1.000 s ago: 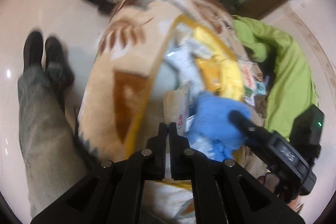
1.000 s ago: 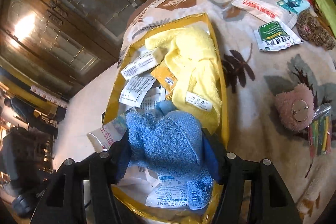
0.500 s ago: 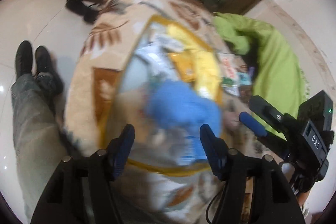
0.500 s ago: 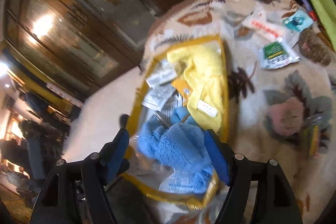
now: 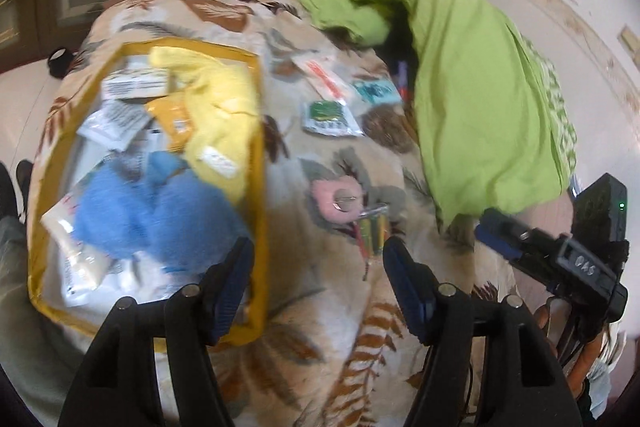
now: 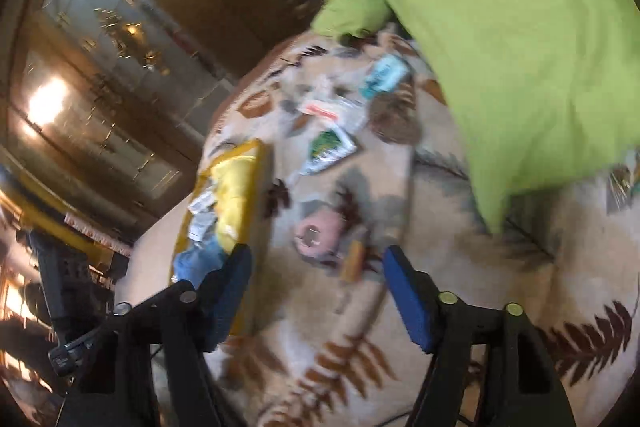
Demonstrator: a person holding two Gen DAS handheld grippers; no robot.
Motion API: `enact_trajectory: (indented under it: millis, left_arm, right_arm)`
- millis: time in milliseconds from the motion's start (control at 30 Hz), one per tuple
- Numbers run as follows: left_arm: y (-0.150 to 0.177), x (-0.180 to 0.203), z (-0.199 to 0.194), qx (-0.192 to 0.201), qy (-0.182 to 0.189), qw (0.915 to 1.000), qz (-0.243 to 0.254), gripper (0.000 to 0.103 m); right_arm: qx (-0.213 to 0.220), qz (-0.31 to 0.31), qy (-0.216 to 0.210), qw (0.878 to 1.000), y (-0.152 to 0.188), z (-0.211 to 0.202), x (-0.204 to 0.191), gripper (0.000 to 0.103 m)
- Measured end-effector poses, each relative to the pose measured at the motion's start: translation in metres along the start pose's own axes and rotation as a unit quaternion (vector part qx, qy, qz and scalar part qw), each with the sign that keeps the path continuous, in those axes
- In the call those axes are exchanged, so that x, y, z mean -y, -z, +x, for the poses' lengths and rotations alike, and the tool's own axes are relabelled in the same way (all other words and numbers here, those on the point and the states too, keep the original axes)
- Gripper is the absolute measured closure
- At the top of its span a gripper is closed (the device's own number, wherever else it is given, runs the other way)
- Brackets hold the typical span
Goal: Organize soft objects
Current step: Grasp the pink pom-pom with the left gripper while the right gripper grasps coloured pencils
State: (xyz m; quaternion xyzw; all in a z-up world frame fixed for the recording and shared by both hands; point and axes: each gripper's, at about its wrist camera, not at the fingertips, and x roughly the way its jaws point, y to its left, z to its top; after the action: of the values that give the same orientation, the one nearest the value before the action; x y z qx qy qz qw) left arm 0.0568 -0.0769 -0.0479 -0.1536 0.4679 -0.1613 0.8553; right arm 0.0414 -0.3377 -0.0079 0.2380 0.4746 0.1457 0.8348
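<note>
A yellow-rimmed clear bag [image 5: 260,163] lies on a leaf-patterned blanket [image 5: 320,327]. In it are a blue fluffy cloth [image 5: 152,211], a yellow cloth [image 5: 224,111] and several paper packets. The bag also shows in the right wrist view [image 6: 260,171]. A pink fluffy round thing [image 5: 340,199] with a metal disc lies right of the bag, also in the right wrist view [image 6: 320,231]. My left gripper [image 5: 318,267] is open and empty above the blanket. My right gripper [image 6: 316,283] is open and empty, just before the pink thing.
A green cloth [image 5: 480,99] is heaped at the right. Sachets [image 5: 328,115] and a brown fluffy thing [image 5: 384,127] lie beyond the pink thing. A pack of coloured sticks [image 5: 374,231] lies beside it. The right gripper's body [image 5: 560,259] shows at the right.
The right gripper has let go of the blue cloth into the bag and swung right toward the pink thing. The left gripper has opened and turned right too.
</note>
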Motion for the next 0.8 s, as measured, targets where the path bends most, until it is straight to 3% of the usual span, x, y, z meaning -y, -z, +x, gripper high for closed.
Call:
enact_trajectory:
  millis: [67, 200, 367, 500, 567, 600, 667, 800]
  left_arm:
    - [-0.001, 0.005, 0.006, -0.005, -0.001, 1.0000, 0.005, 0.037]
    - [-0.009, 0.011, 0.023, -0.018, 0.001, 0.9998, -0.003, 0.037]
    - [-0.022, 0.017, 0.046, -0.036, -0.002, 0.9993, -0.006, 0.037]
    - [-0.032, 0.020, 0.073, -0.061, -0.016, 0.9980, -0.006, 0.037]
    - [-0.034, 0.023, 0.084, -0.070, -0.020, 0.9974, 0.000, 0.037]
    - [-0.034, 0.024, 0.089, -0.073, -0.022, 0.9971, 0.001, 0.037]
    - [-0.036, 0.027, 0.100, -0.085, -0.025, 0.9961, 0.004, 0.037]
    - [-0.040, 0.035, 0.128, -0.106, -0.064, 0.9921, 0.018, 0.037]
  right_arm:
    - [-0.016, 0.008, 0.000, 1.000, 0.004, 0.009, 0.010, 0.048]
    - [-0.034, -0.003, 0.003, 0.999, 0.011, 0.039, 0.006, 0.055]
    - [-0.062, -0.014, 0.020, 0.998, 0.005, 0.084, -0.002, 0.056]
    - [-0.090, -0.009, 0.085, 0.992, 0.007, 0.113, 0.004, 0.055]
    - [-0.096, -0.003, 0.073, 0.993, 0.009, 0.120, 0.009, 0.056]
    - [-0.093, -0.008, 0.073, 0.993, 0.010, 0.120, 0.008, 0.058]
    - [-0.090, -0.027, 0.097, 0.991, 0.013, 0.118, 0.007, 0.081]
    - [-0.089, -0.003, 0.086, 0.992, 0.017, 0.104, 0.021, 0.091]
